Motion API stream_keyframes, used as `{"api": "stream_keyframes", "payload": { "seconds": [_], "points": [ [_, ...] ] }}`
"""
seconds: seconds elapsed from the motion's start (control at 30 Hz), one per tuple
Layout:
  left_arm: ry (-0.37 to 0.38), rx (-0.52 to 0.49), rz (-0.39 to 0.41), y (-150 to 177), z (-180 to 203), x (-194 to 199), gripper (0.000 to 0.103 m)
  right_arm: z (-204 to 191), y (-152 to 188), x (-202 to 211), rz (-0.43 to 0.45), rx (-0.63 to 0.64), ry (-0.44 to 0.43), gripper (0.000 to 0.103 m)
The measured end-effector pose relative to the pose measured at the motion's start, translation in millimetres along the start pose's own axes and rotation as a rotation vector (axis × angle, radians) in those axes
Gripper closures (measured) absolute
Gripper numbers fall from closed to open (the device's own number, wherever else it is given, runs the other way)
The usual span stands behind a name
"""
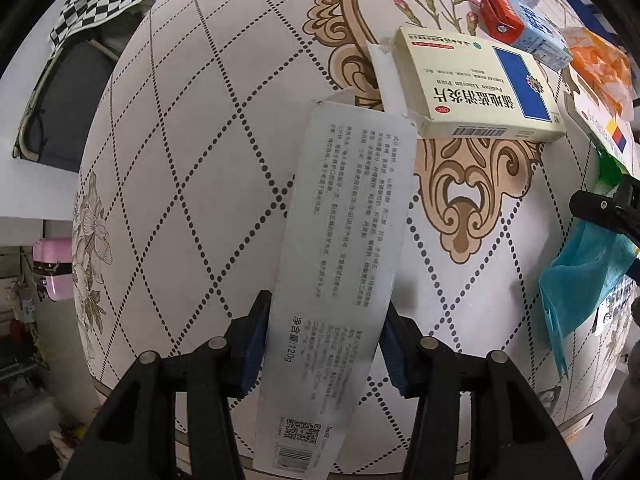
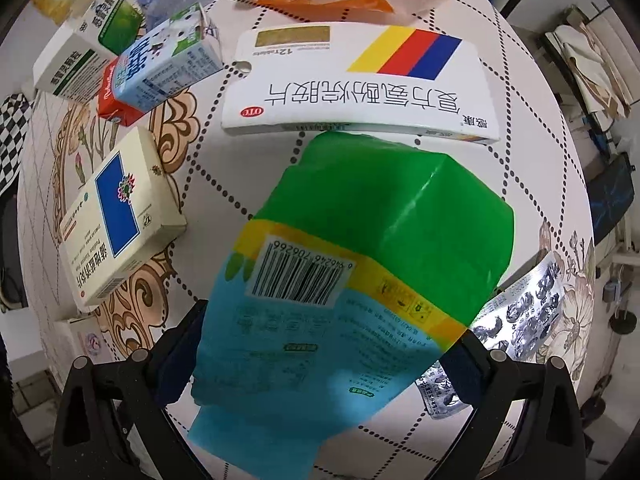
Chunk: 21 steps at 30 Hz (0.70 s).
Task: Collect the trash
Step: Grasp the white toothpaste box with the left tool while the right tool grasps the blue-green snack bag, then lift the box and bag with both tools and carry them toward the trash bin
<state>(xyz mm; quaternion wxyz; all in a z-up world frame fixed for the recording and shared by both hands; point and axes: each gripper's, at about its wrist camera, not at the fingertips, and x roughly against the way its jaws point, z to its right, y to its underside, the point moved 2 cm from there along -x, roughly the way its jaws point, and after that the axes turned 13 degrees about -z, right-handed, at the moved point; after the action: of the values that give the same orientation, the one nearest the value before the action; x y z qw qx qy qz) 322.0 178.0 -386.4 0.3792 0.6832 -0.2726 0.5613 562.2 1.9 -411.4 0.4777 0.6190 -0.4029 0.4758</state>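
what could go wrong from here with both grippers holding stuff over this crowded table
1. The left gripper pinches the long grey box near one end, so its far end could swing into the cream box.
2. The green and blue bag between the right gripper's pads is soft and could slip or sag.
3. That bag hangs over the blister pack and close to the white box, so it might drag them.

Long flat carton (image 1: 340,264) on the table (image 1: 192,160), medicine box (image 1: 476,84) touching its far end, wrapper (image 2: 340,280) beside a blister pack (image 2: 524,312).
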Motion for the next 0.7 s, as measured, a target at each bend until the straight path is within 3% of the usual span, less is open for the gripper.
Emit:
{"api": "stream_keyframes", "payload": {
  "seconds": [0.23, 0.4, 0.7],
  "points": [
    [-0.034, 0.012, 0.042, 9, 15, 12, 0.058, -14, 16, 11, 0.026, 0.046, -0.011, 0.012],
    [-0.025, 0.022, 0.095, 22, 14, 44, 0.058, -23, 28, 23, 0.044, 0.076, -0.024, 0.025],
    [-0.004, 0.034, 0.213, 64, 2, 102, 0.058, -22, 55, 63, 0.124, 0.121, -0.031, 0.028]
  ]
}}
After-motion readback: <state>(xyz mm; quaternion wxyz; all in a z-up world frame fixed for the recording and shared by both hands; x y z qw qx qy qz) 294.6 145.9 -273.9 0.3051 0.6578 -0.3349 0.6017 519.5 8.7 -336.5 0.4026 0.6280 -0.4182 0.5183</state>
